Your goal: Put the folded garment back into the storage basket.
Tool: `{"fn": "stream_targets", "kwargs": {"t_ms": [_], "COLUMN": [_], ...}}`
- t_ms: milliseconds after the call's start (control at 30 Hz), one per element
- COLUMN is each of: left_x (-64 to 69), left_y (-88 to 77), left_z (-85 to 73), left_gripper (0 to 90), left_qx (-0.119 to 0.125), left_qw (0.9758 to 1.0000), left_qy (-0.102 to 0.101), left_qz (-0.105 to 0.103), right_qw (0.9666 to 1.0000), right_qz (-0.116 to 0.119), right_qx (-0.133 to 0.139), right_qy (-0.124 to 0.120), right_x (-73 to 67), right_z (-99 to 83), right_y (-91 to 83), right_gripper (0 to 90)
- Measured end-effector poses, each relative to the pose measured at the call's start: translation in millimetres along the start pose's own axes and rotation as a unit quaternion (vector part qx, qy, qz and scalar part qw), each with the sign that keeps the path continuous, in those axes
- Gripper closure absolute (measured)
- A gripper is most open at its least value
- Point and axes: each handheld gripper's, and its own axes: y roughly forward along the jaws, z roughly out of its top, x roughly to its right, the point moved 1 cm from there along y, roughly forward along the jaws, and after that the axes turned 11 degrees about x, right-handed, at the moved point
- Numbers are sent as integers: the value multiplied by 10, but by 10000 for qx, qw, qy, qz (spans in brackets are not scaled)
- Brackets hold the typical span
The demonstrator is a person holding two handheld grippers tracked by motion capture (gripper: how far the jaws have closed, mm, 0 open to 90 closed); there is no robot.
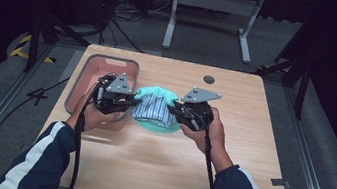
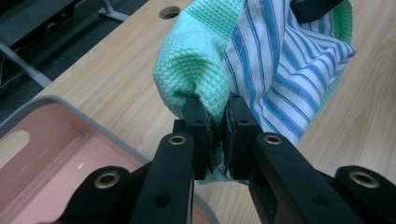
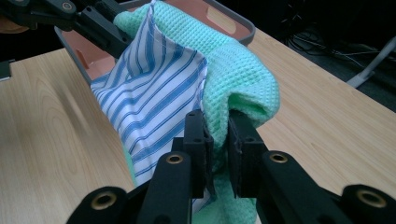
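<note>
the left gripper (image 2: pixel 217 126) was clenched on a bunched fold of the green waffle cloth (image 2: pixel 196 60), its jaws pinching the fabric at the edge where the striped cloth (image 2: pixel 285 70) lay against it. the right gripper (image 3: pixel 219 140) was likewise clamped on the opposite side of the green cloth, with the striped cloth tucked just beside its jaws. in the high view the left gripper (image 1: pixel 127 101) and right gripper (image 1: pixel 174 109) held the bundle slung between them, near the middle of the table (image 1: pixel 227 159) and a little toward its left edge, sagging so that its lower part seemed to touch or hover just over the wood; which of the two could not be told. the pink bin (image 1: pixel 90 67) stood at the table's back left corner, just beside the left gripper. a round cable hole (image 1: pixel 209 79) sat near the back edge.

judging by the drape, both cloths were light, limp and not fragile: they would fold and slump wherever unsupported, and the smooth striped one could slide out of the thicker, grippier waffle weave. the best hold looked to be at the two far edges, with both layers together in each pinch, kept spread apart so the load hung as a sling rather than a loose wad.
</note>
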Motion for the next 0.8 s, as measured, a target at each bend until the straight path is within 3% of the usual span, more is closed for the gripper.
{"fn": "stream_targets", "kwargs": {"t_ms": [267, 600, 800], "left_x": [-162, -327, -444], "left_y": [-185, -461, -540], "left_z": [-70, -79, -167], "left_gripper": [819, 819, 819], "left_qx": [19, -37, -19], "left_qw": [9996, 9988, 9977], "left_qy": [-183, -147, -322], "left_qz": [221, 475, 597], "right_qw": [9999, 9994, 9992], "right_qz": [164, 322, 374], "right_qx": [26, 58, 28], "right_qy": [-34, -76, -143], "right_x": [-79, -146, -199], "right_z": [150, 343, 431], "right_y": [213, 449, 601], "right_gripper": [792, 792, 791]}}
